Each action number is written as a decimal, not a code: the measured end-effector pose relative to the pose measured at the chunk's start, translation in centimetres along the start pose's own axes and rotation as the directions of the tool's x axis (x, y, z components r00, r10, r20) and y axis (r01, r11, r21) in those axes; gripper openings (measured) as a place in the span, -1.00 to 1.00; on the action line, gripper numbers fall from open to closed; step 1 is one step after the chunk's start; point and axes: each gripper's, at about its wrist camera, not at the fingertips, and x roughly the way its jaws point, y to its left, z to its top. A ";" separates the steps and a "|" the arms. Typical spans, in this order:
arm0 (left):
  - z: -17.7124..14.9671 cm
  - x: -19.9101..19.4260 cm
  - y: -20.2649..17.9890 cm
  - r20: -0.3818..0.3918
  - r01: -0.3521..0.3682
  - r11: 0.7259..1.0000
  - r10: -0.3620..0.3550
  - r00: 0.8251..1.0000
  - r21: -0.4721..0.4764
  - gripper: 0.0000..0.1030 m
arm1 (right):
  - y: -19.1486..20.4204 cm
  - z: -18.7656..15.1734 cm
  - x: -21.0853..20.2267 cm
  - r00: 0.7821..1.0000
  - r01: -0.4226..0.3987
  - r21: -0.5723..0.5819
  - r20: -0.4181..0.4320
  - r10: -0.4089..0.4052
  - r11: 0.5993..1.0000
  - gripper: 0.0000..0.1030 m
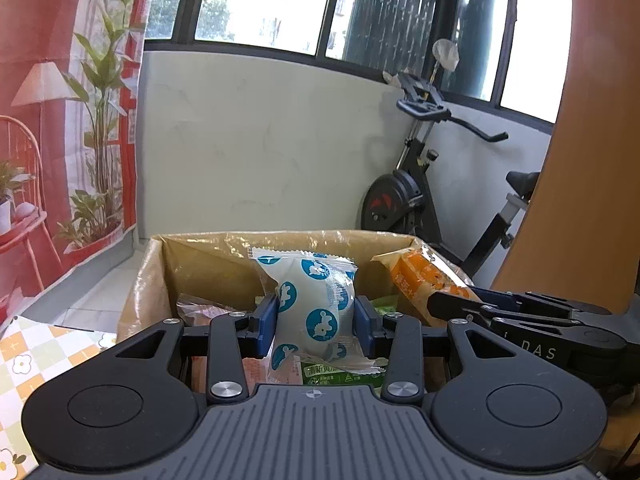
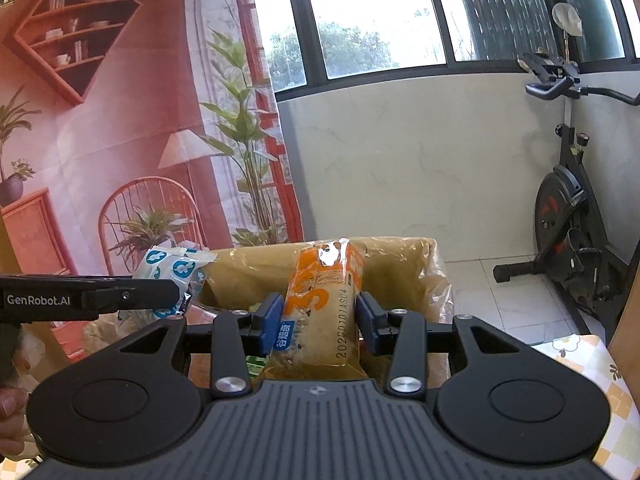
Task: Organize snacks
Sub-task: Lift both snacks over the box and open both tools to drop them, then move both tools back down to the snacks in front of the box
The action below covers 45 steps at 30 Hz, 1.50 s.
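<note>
My left gripper (image 1: 316,326) is shut on a white snack packet with blue rabbit circles (image 1: 316,300) and holds it upright over an open cardboard box (image 1: 208,256). My right gripper (image 2: 318,322) is shut on an orange snack packet (image 2: 320,304) and holds it over the same box (image 2: 400,268). The orange packet also shows at the right of the left wrist view (image 1: 420,280). The white packet also shows at the left of the right wrist view (image 2: 172,276). More wrapped snacks, one with a green label (image 1: 340,376), lie inside the box.
A checkered tablecloth (image 1: 36,364) covers the table under the box. An exercise bike (image 2: 572,216) stands at the right by a white wall. A printed red backdrop (image 2: 120,140) hangs at the left. A person's hand (image 2: 12,404) shows at the left edge.
</note>
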 end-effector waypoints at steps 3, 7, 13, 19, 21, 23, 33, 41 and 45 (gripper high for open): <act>0.0 0.6 0.1 -0.016 0.002 1.000 -0.002 1.000 0.005 -0.17 | -0.5 -0.2 0.6 1.000 0.010 0.011 -0.014 -0.009 1.000 -0.16; -0.1 1.2 0.2 -0.035 0.002 1.000 -0.002 0.999 0.009 -0.17 | -1.1 -0.5 1.2 0.999 0.024 0.022 -0.030 -0.023 0.999 -0.16; -0.2 1.7 0.4 -0.058 -0.002 1.000 0.004 0.998 0.026 -0.16 | -1.5 -0.9 1.4 0.998 0.041 0.022 -0.046 -0.040 0.999 -0.16; 0.1 1.3 0.3 -0.048 -0.008 0.999 0.011 0.999 0.053 0.08 | -1.1 -0.9 1.4 0.997 0.056 0.007 -0.053 -0.055 0.998 -0.13; 0.1 1.0 0.2 -0.043 -0.012 0.998 0.015 0.999 0.060 0.08 | -1.0 -0.8 1.2 0.997 0.061 0.003 -0.056 -0.061 0.998 -0.08; 0.2 0.7 0.2 -0.041 -0.014 0.998 0.017 0.999 0.059 0.08 | -0.8 -0.7 1.0 0.996 0.065 0.001 -0.053 -0.065 0.998 0.02; 0.2 -1.8 0.5 -0.023 -0.031 0.998 0.032 0.999 0.054 0.09 | 0.6 -0.5 -1.1 0.998 0.059 -0.010 -0.037 -0.059 0.998 0.02; -0.5 -4.7 1.3 -0.005 -0.052 0.998 0.053 0.999 0.042 0.10 | 2.1 -1.2 -3.4 0.998 0.053 -0.018 -0.027 -0.054 0.998 0.02; -1.1 -6.0 1.8 -0.002 -0.063 0.997 0.063 0.998 0.036 0.10 | 2.7 -1.9 -4.3 0.998 0.052 -0.015 -0.028 -0.052 0.999 0.02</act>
